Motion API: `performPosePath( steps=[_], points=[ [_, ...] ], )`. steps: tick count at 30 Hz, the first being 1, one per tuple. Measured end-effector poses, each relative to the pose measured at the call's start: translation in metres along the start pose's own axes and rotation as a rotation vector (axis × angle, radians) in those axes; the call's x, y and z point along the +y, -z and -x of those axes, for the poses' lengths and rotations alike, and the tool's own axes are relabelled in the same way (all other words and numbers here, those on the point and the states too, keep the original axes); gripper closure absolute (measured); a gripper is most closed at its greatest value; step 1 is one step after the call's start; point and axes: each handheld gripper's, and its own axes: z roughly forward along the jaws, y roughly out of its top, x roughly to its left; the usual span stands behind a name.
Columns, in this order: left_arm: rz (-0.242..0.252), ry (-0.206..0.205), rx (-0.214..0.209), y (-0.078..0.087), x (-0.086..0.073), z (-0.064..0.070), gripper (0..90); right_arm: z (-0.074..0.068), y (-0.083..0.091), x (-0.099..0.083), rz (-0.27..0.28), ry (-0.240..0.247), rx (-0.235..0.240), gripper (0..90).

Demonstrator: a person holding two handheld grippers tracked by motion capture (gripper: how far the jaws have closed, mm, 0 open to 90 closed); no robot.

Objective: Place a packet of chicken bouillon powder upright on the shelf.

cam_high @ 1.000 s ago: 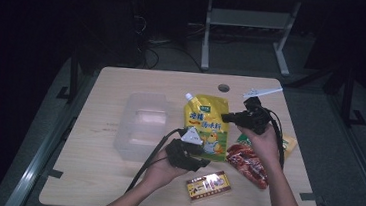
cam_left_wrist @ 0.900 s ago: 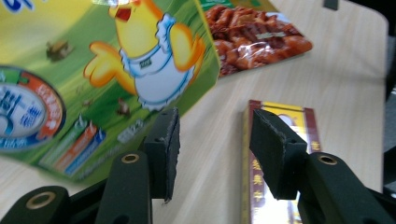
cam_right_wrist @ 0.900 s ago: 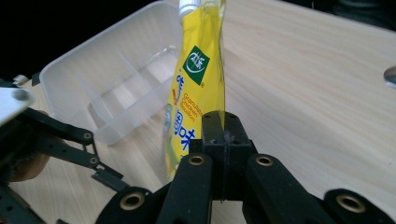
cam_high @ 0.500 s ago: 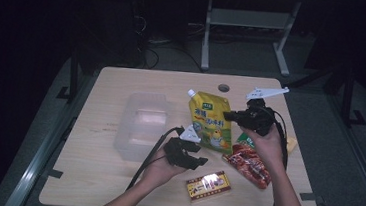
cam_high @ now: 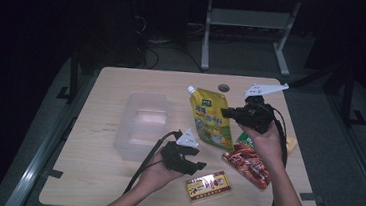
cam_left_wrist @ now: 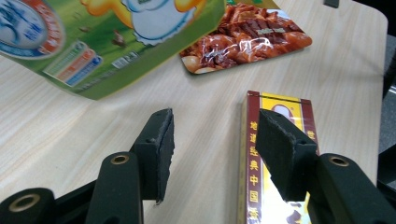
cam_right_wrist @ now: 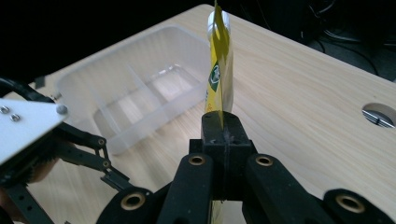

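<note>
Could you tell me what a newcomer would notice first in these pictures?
Probably the yellow spouted pouch, lifted at mid-table and pinched by the shut right gripper. Next, the clear plastic container to its left, and the open left gripper hovering near a red-and-yellow box at the front edge.

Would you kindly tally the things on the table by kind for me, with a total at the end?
Spouted pouches: 1, yellow and green, pinched by the right gripper
Flat snack packets: 2, the red packet and a partly hidden green packet
Boxes: 1, the small box by the left gripper
Clear plastic bins: 1
Total: 5
</note>
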Motion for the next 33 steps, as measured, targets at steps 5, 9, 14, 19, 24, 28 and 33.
performPosePath(
  steps=[5,9,14,19,24,28,33],
  points=[
    [0.015,0.005,-0.01,0.004,-0.005,0.005,44.4,-0.007,0.001,0.009,0.011,0.02,0.009,90.0],
    [0.027,-0.003,-0.019,0.008,-0.01,0.01,42.9,-0.014,0.003,0.017,0.021,0.034,0.027,90.0],
    [0.046,-0.014,-0.026,0.015,-0.014,0.017,41.0,-0.02,0.004,0.024,0.036,0.027,0.062,90.0],
    [0.061,-0.038,-0.038,0.022,-0.019,0.026,39.7,-0.03,0.004,0.036,0.064,0.052,0.087,90.0],
    [0.058,-0.063,-0.056,0.028,-0.026,0.035,37.1,-0.043,-0.001,0.05,0.081,0.082,0.115,90.0],
    [0.058,-0.071,-0.065,0.029,-0.03,0.039,35.9,-0.05,-0.006,0.057,0.094,0.099,0.137,90.0],
    [0.057,-0.071,-0.08,0.031,-0.037,0.044,33.0,-0.062,-0.017,0.067,0.11,0.114,0.167,90.0]
  ],
)
